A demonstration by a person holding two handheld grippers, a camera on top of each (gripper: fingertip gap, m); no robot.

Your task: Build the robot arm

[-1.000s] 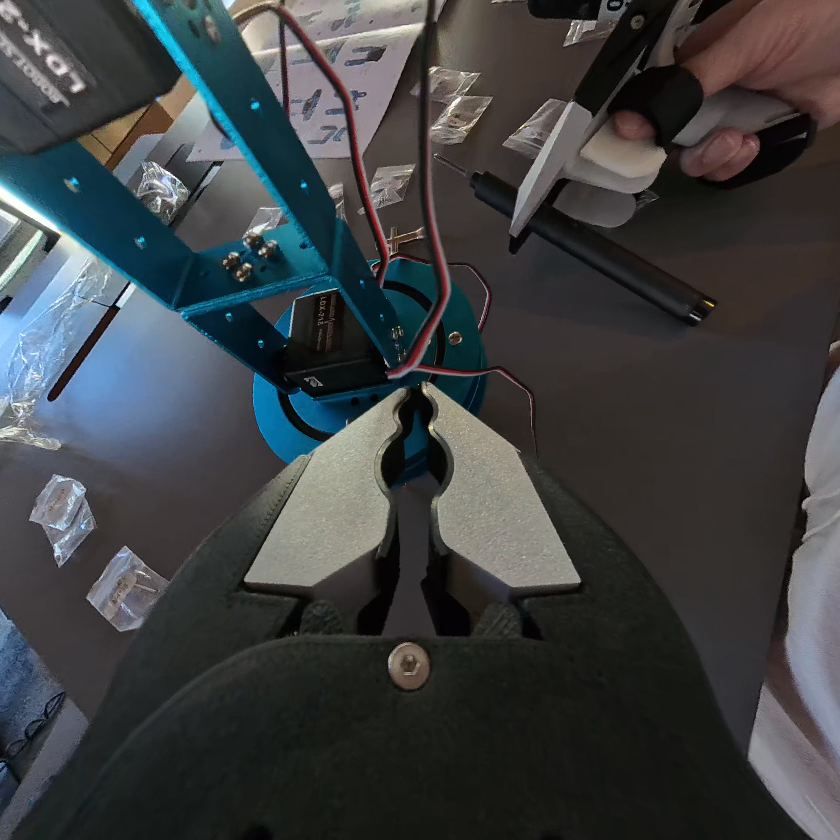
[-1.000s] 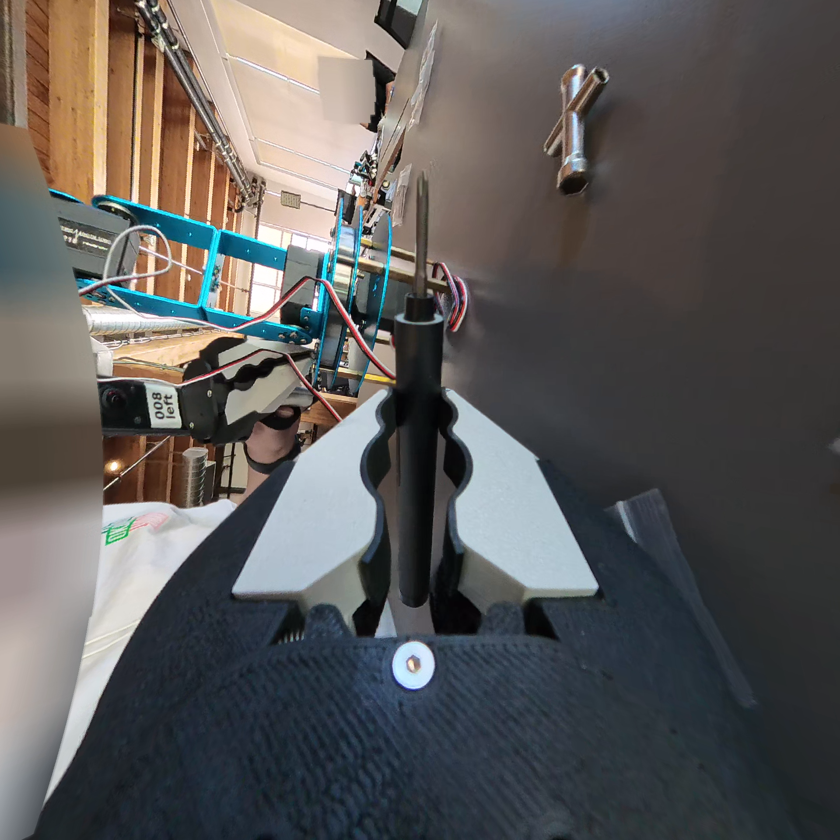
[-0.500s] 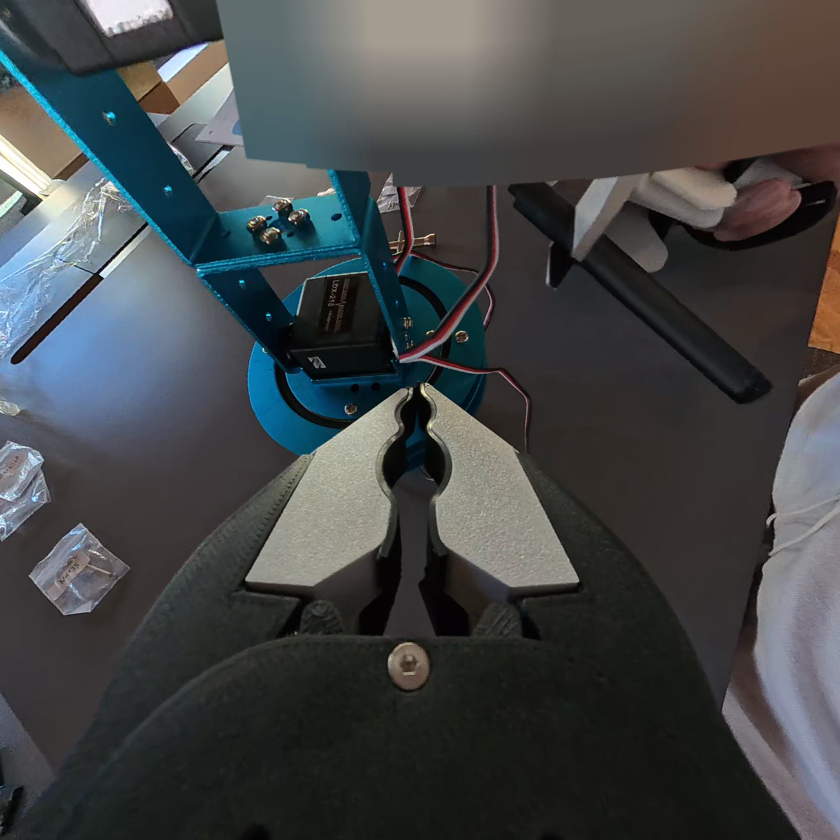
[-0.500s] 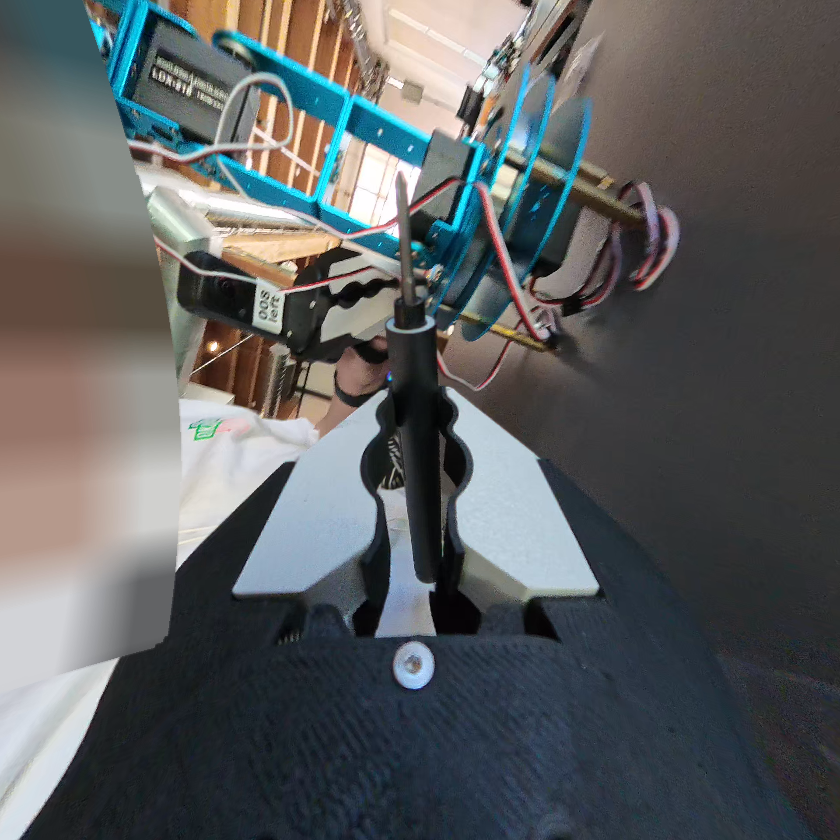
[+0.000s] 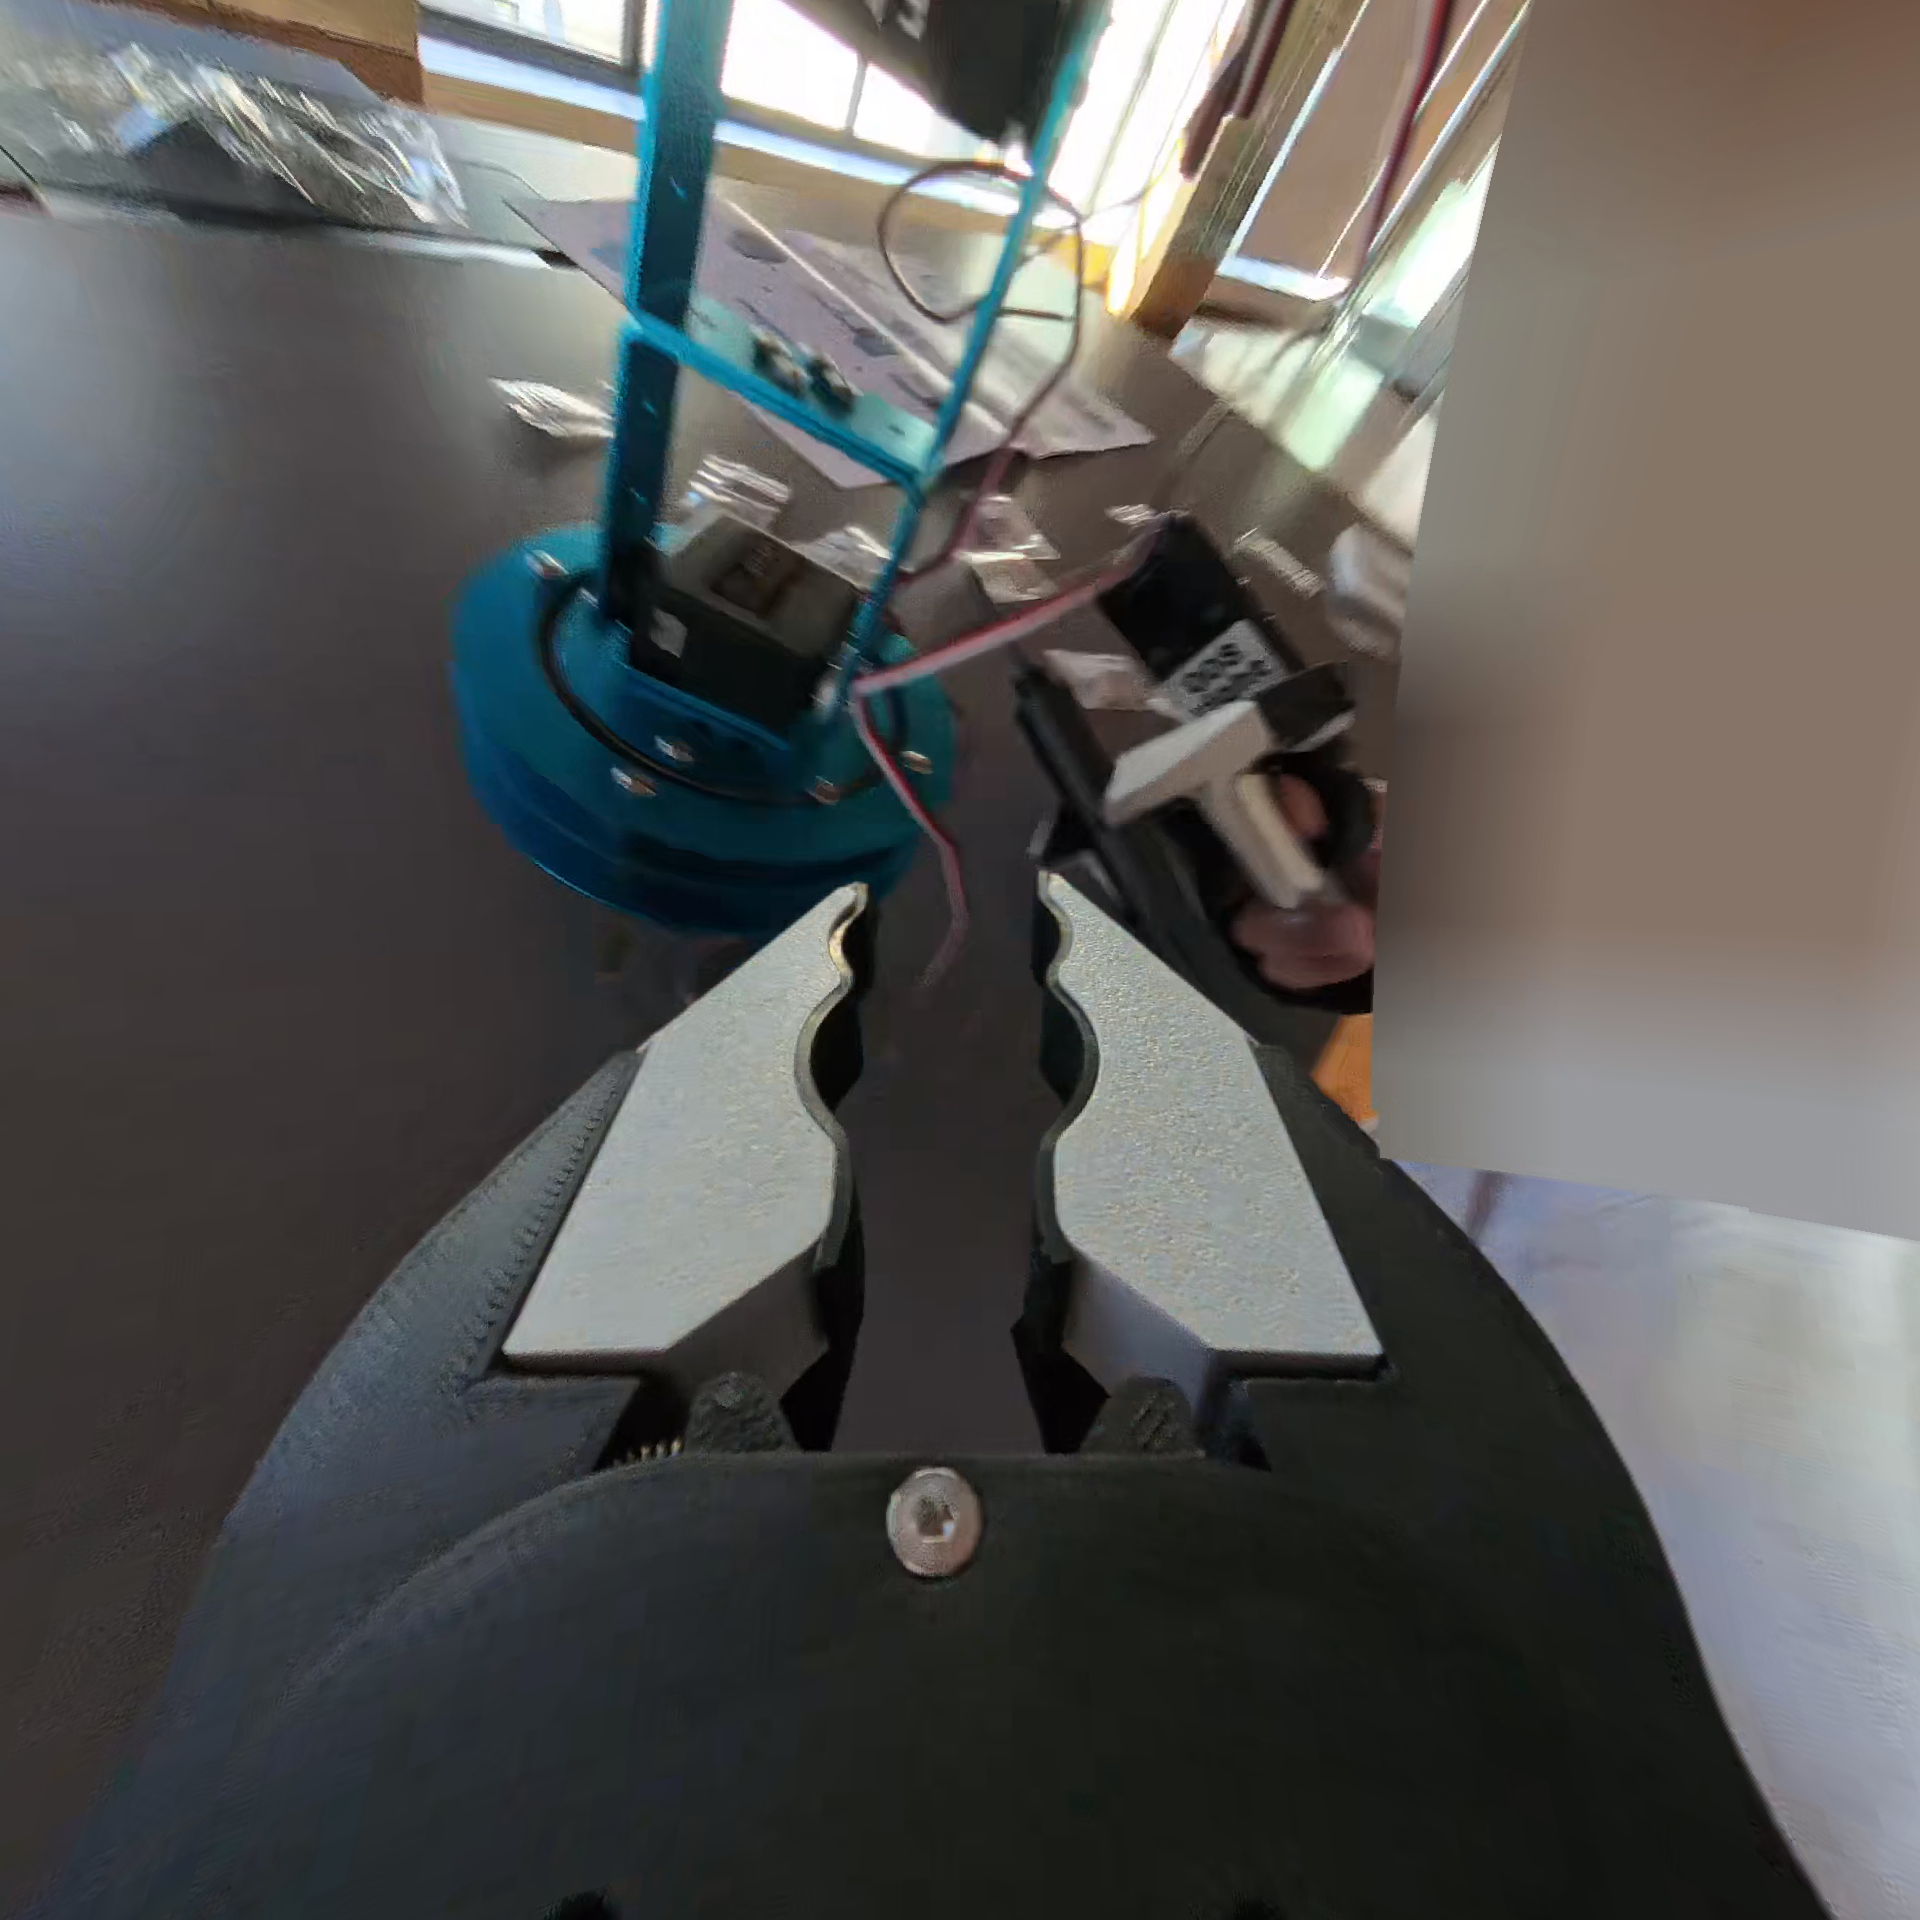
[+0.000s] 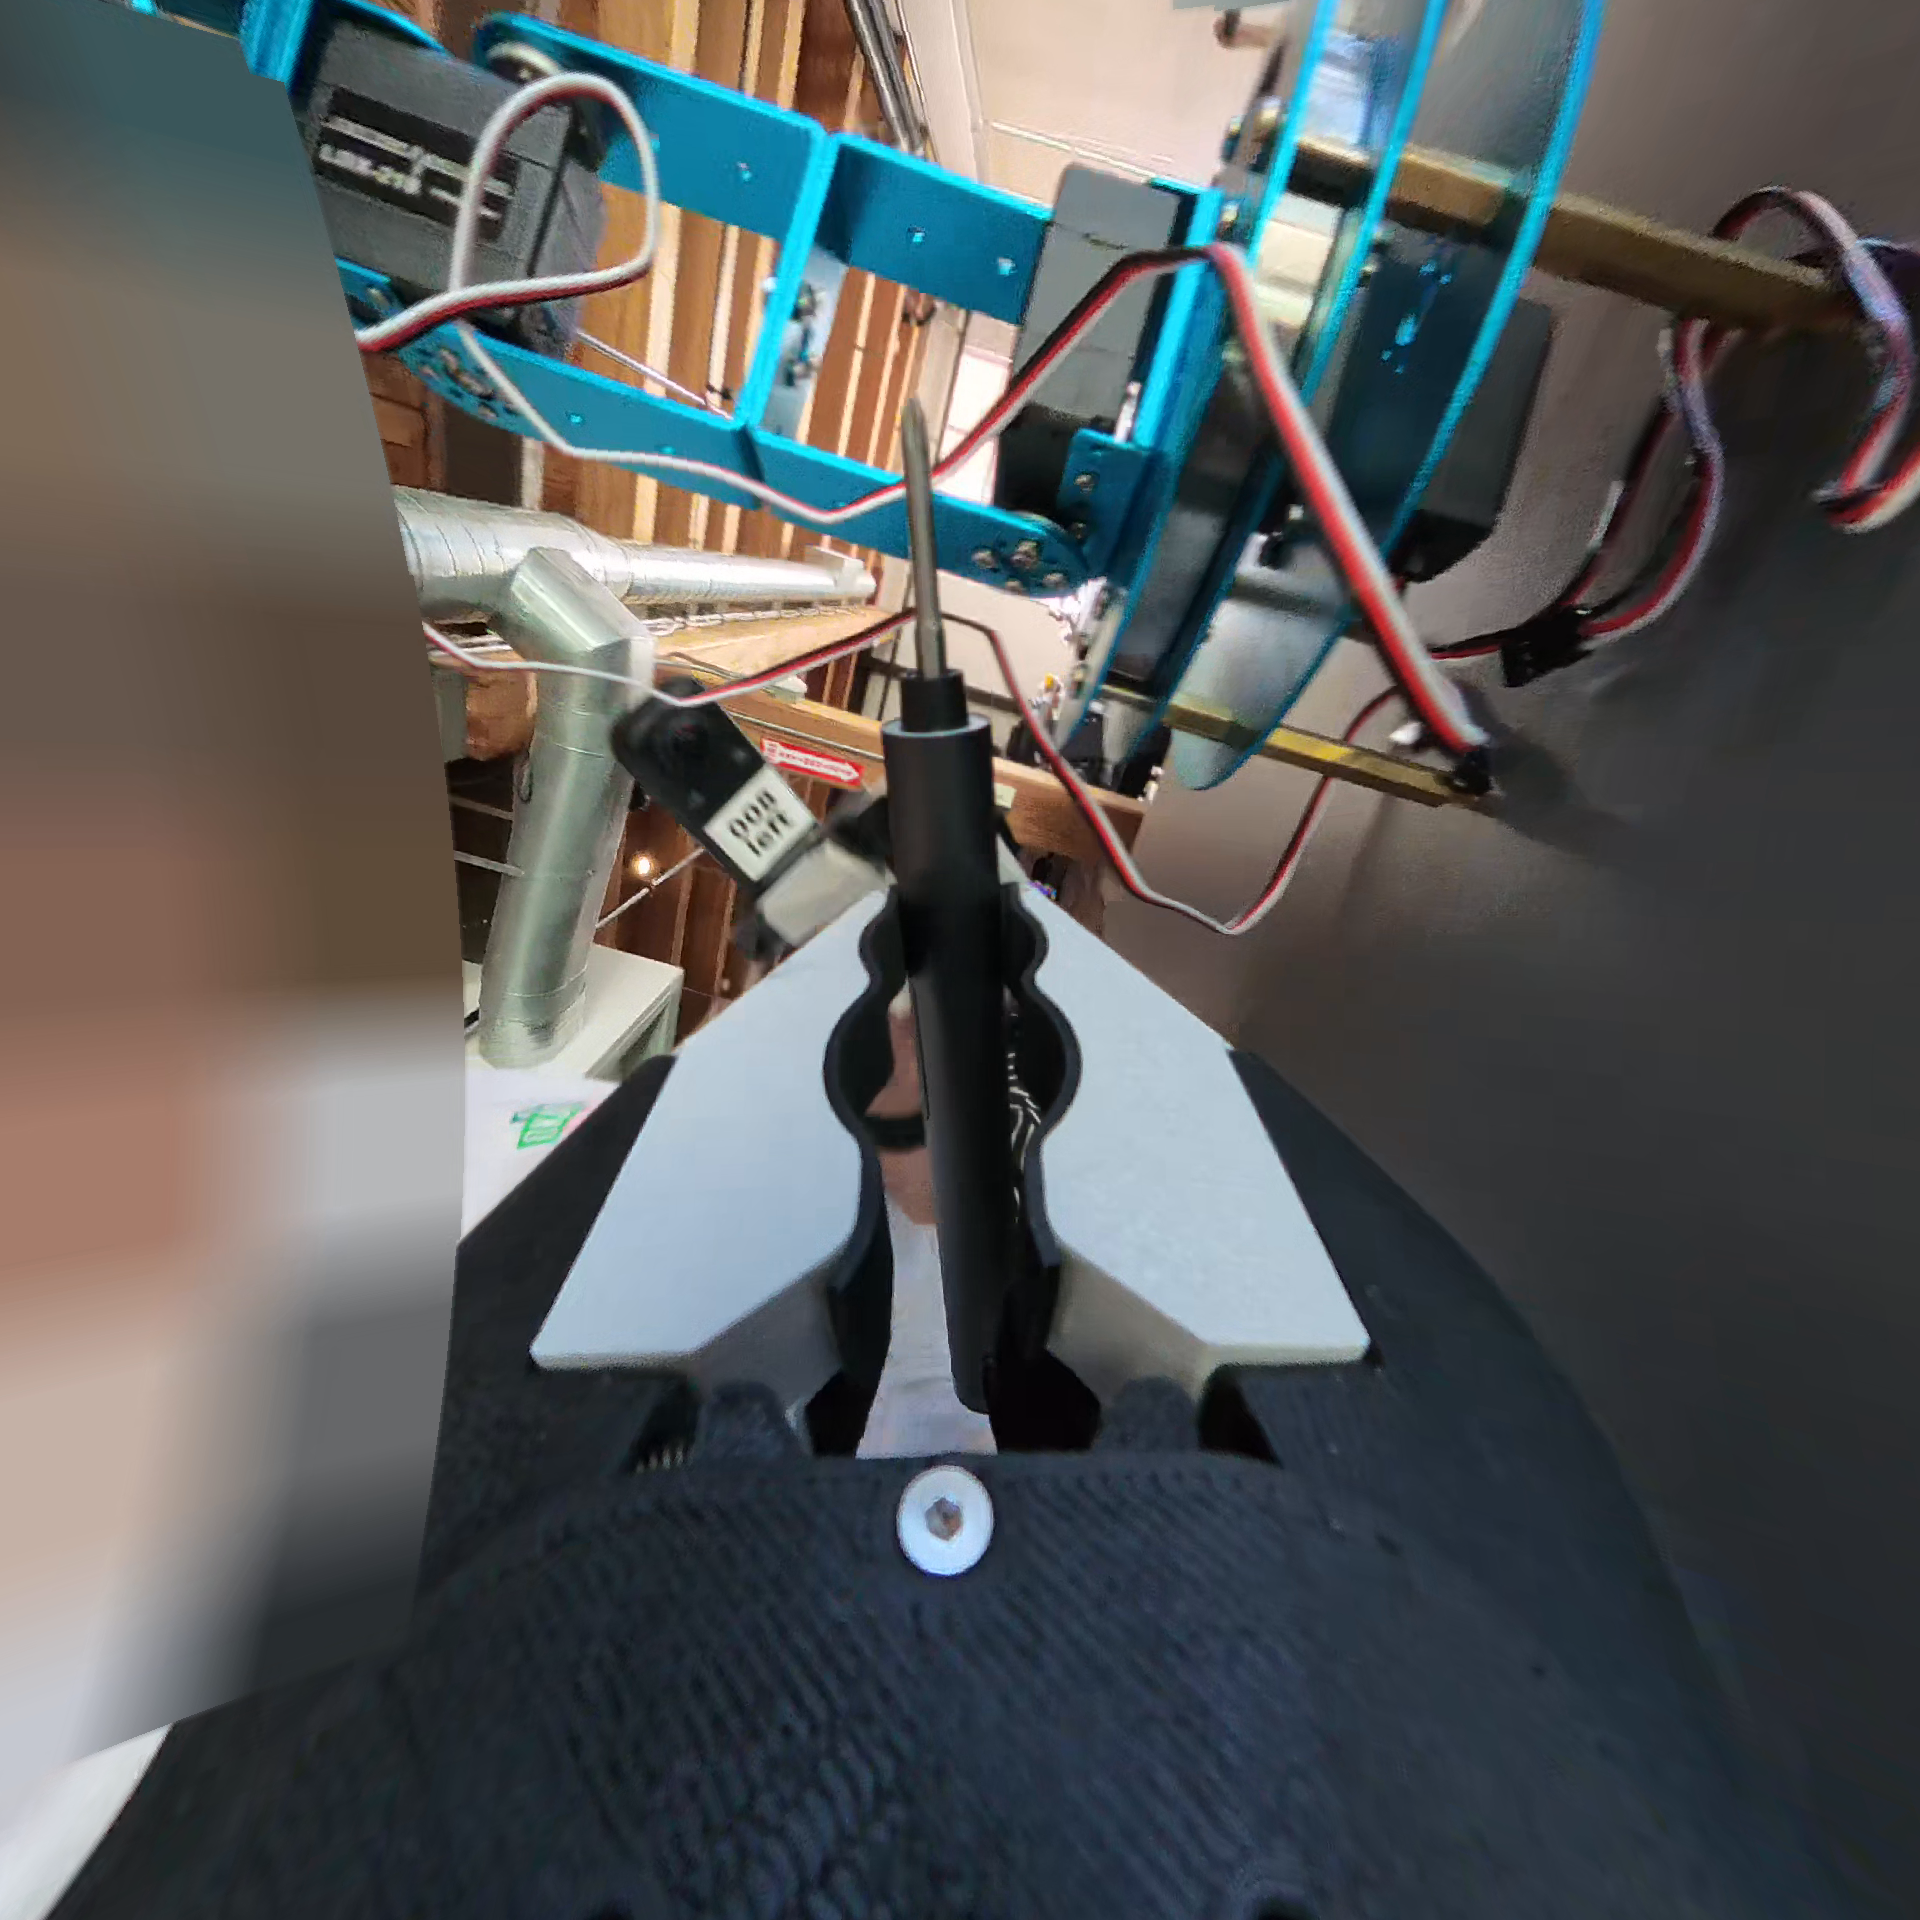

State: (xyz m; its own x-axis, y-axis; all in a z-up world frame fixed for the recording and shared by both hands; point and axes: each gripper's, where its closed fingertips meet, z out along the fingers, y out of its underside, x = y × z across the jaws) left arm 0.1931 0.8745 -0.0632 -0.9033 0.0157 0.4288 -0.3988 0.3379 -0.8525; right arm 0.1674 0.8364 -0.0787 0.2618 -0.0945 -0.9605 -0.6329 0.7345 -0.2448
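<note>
The right claw (image 6: 951, 914) pinches a black screwdriver (image 6: 951, 997) by its handle, the handle lying along the gap between the fingers and the thin metal shaft pointing forward past them. The shaft tip sits just short of the blue frame (image 6: 727, 436), near the rounded end of a bracket with small screws, and a red-white-black wire (image 6: 1309, 436) crosses close behind it. Beyond the frame, the round blue base (image 6: 1403, 343) stands on the dark counter (image 6: 1662, 1143), with a servo (image 6: 447, 197) mounted at the frame's far end and a coil of wires (image 6: 1766, 416) beyond the base.

The left claw (image 5: 951, 914) is spread and holds nothing; its tips hover just beside the base (image 5: 707, 790), over the counter (image 5: 208, 727), with a loose wire (image 5: 951, 862) trailing between them. From the base, the frame (image 5: 655, 343) rises with a servo (image 5: 748, 613) at its foot. The right claw (image 5: 1195, 748) shows to the right of the base, and paper sheets (image 5: 831, 301) and small clear bags lie behind it.

As a judgement: bringing the driver to a screw on the frame would go best with the shaft kept square to the screw head, the wire kept clear of the tip, and the base steadied so the frame cannot swing. The view is blurred, so which screw the tip faces cannot be told.
</note>
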